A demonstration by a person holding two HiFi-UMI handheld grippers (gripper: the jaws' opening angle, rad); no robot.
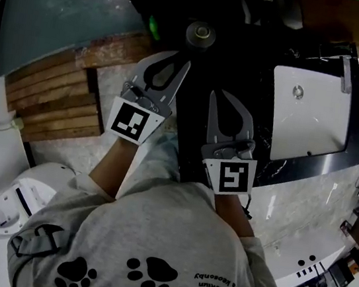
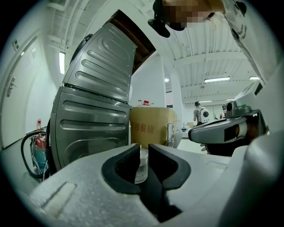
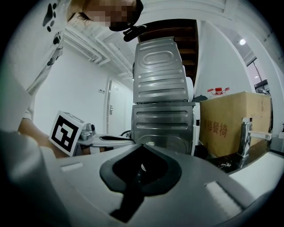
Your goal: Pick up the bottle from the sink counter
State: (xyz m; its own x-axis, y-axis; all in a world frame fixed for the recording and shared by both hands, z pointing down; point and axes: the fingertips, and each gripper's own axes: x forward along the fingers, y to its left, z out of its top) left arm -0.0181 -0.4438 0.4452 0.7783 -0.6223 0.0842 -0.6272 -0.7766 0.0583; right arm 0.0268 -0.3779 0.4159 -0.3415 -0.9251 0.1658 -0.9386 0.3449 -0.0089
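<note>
The bottle [image 1: 200,34] stands on the dark counter [image 1: 246,56], seen from above as a round cap. In the left gripper view it shows as a clear bottle [image 2: 141,166] with a pale cap, beyond the narrow gap between the jaws. My left gripper [image 1: 183,63] points at it from a short way off, its jaws a slit apart with nothing gripped; it is also seen close up [image 2: 145,148]. My right gripper [image 1: 215,93] hangs beside it to the right, tips together and empty, as its own view [image 3: 142,146] shows.
A white sink basin [image 1: 308,112] with a faucet [image 1: 346,67] is set in the counter to the right. Wooden slats [image 1: 53,97] lie at the left. A ribbed steel appliance [image 2: 93,124] and a cardboard box [image 2: 151,126] stand behind the bottle.
</note>
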